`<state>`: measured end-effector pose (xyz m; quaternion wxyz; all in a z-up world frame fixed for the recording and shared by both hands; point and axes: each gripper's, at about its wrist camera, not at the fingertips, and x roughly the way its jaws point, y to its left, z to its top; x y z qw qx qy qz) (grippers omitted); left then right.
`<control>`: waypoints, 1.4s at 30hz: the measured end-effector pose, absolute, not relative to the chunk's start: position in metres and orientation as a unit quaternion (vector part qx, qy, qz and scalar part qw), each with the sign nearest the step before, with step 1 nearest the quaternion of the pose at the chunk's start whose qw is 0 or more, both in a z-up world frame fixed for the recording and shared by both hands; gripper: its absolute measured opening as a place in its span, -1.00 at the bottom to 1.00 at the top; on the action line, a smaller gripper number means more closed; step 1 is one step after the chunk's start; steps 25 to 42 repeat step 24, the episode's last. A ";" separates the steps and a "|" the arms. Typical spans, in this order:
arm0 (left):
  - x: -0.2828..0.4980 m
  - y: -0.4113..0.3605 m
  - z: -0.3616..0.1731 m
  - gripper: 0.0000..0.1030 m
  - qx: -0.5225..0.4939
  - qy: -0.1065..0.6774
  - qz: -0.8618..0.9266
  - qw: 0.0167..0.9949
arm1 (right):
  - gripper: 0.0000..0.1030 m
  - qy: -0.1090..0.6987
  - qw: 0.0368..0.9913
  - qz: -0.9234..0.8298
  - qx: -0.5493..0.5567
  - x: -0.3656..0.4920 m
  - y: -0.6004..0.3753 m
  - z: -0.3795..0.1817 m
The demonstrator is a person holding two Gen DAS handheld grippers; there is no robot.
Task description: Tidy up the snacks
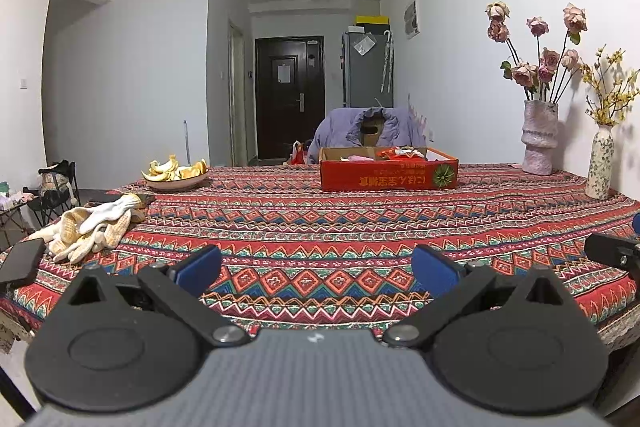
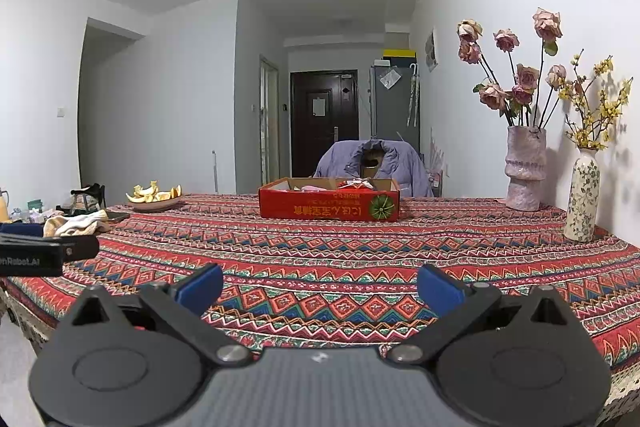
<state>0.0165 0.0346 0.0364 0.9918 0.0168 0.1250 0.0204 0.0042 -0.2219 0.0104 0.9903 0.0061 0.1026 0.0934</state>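
1. Left wrist view: your left gripper (image 1: 316,269) hangs over the near edge of the table (image 1: 320,223), jaws spread wide, nothing between them. The red box (image 1: 388,174) sits at the far side, well apart from you, with snack packets (image 1: 394,153) already inside. No loose snacks show on the cloth, only gloves (image 1: 94,227) and a plate of peels (image 1: 176,173) to the left.
2. Right wrist view: your right gripper (image 2: 320,287) is likewise spread and empty, near edge. Box (image 2: 329,205) is far ahead.
3. Judgement: the packing looks done, or the remaining snacks are out of view; can't tell which.
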 end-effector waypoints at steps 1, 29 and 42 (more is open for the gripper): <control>0.016 0.035 0.037 1.00 0.016 0.125 0.020 0.992 | 1.00 0.102 0.990 0.093 0.005 0.004 -0.221 0.011; 0.016 0.035 0.036 1.00 0.008 0.127 0.020 0.992 | 1.00 0.100 0.991 0.092 0.001 0.004 -0.222 0.011; 0.016 0.035 0.036 1.00 0.008 0.127 0.020 0.992 | 1.00 0.100 0.991 0.092 0.001 0.004 -0.222 0.011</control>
